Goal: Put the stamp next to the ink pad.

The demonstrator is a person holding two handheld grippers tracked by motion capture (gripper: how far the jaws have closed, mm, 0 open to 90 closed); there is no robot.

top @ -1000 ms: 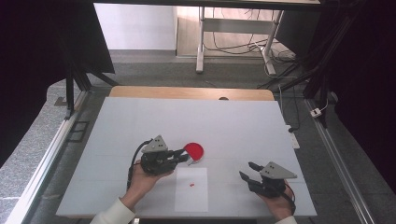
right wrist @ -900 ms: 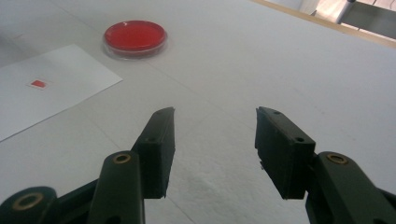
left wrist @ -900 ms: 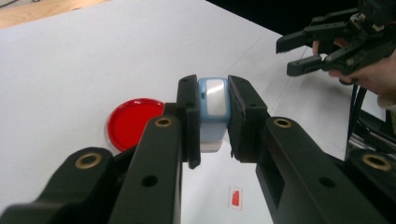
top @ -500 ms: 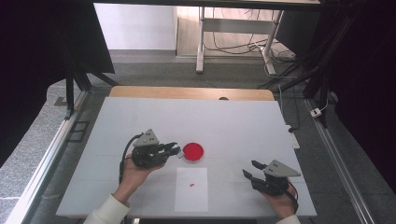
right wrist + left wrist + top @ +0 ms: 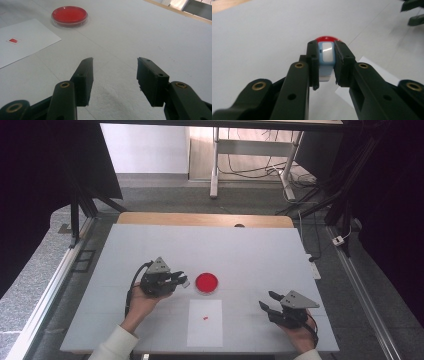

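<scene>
A small white-and-blue block (image 5: 326, 58) sits clamped in the left hand-held gripper (image 5: 325, 53).

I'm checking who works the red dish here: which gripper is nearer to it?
Left. The left gripper, shut on a small light blue block, sits right beside the red dish. The right gripper rests farther off, open, near the table's front edge.

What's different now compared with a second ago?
The left gripper, clamped throughout on a small pale blue and white object, has drawn back to the left, away from the red dish, uncovering it. The right gripper stayed put with its jaws apart and nothing between them. The dish and the white sheet with its red mark have not moved.
</scene>
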